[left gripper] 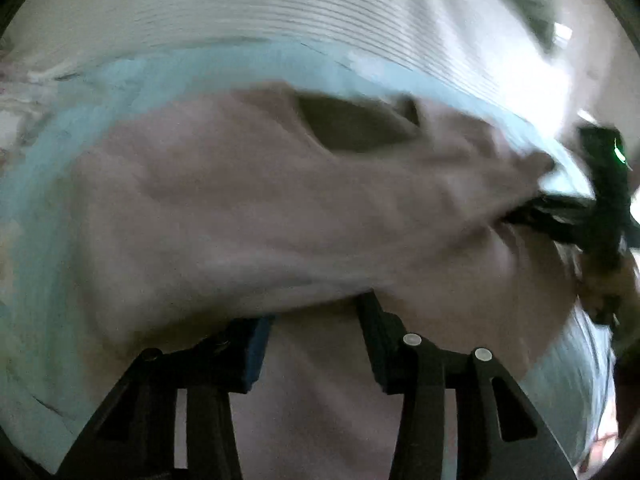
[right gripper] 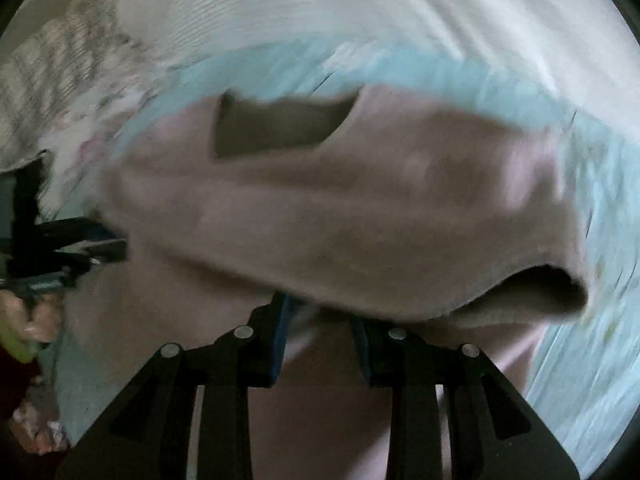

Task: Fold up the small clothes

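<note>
Pink jersey everywhere, so that's the small garment (left gripper: pixel 248 200) we're folding, spread over a light blue sheet (left gripper: pixel 48 184) that fills most of both wrist views. Everything's smeared with motion blur, so take this loosely.

Biggest worry from here, I reckon: the folded-over flap slumps back or bunches up. In the left wrist view my left gripper (left gripper: pixel 316 344) sits at 6 o'clock with its jaws apart and the hem draped over the tips, nothing pinched as far as I can see. Same in the right view: right gripper (right gripper: pixel 318 336) at 6 o'clock, jaws apart, the fabric edge lying across them, not clamped. If I pull away fast, a pad could snag that loose hem and drag the fold crooked. The sleeve opening at 4 o'clock in the right view already gapes, so the layer isn't flat.

Pose-wise, both grippers tilt steeply down at the cloth. Each shows up in the other's camera: right one at 3 o'clock in the left view, left one at 9 o'clock in the right view, a hand wrapped round the handle.
</note>
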Demonstrator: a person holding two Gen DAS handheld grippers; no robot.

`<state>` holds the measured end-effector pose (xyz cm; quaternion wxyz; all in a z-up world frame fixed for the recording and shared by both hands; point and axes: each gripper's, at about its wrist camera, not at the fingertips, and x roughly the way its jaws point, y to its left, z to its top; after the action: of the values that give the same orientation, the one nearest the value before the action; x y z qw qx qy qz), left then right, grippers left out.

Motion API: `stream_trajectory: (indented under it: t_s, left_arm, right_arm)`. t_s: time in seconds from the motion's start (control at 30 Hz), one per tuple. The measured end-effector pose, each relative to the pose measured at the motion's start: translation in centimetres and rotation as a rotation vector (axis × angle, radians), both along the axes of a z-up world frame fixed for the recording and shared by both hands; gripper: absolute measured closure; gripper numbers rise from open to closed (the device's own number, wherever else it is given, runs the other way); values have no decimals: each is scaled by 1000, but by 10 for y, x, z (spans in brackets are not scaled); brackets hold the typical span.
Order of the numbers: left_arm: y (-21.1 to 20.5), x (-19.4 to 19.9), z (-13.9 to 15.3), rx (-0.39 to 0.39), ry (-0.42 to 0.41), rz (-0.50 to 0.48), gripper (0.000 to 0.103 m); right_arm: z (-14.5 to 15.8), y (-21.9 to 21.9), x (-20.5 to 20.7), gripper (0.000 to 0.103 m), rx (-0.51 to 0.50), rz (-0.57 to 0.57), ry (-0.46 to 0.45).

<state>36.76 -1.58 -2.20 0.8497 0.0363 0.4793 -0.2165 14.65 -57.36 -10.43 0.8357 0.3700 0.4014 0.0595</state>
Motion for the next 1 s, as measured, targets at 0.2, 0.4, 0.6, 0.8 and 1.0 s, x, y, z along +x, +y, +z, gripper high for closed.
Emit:
stream_trajectory:
  t_s: [0.2,0.4,0.6,0.8,1.0]
  left_arm:
    - [55,75,9,1,-41,289,61]
    - [110,20,22,-154,-74,432,49]
    - [108,-86,26,-361,-44,347,49]
    - [93,-180,16,-483,-28,260,27]
    - [88,-193,-22,-561,121,326,24]
  right_arm:
    - [-33,-69,-5,74,174,-356,2]
    - [-18,-55,-61,71,261,-459,-71]
    - [12,10,-104,65,329,-388,-119]
    - [32,62,-144,58,378,-362,-176]
    - [43,95,-171,56,409,-347,-208]
